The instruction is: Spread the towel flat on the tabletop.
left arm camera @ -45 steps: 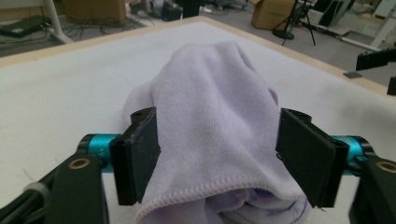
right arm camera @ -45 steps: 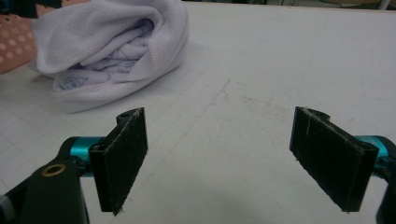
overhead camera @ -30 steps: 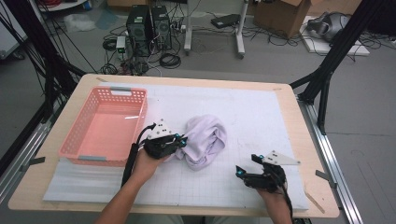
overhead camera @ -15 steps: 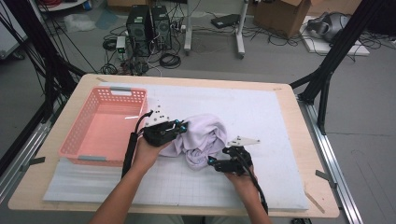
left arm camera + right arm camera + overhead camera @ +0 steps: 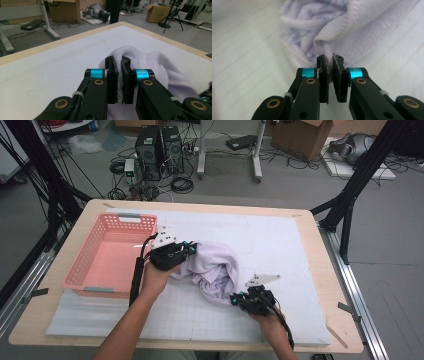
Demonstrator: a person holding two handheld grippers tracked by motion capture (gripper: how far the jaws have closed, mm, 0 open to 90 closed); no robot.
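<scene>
on the white mat [image 5: 300,250] at mid-table lies a bunched white towel [image 5: 217,270], beside the pink basket [image 5: 107,265]. the left gripper [image 5: 190,249] clamps its far edge; the right gripper [image 5: 235,298], jaws just closing, pinches its near hem.

I count 1 white towel [image 5: 216,270], 1 pink basket [image 5: 107,265], 1 white mat [image 5: 280,245] on 1 wood table [image 5: 330,285]. I've got 2 grippers: left gripper [image 5: 189,250] & right gripper [image 5: 236,298]. On the floor behind: 2 black PC towers [image 5: 161,149], 1 cardboard box [image 5: 302,135].
</scene>
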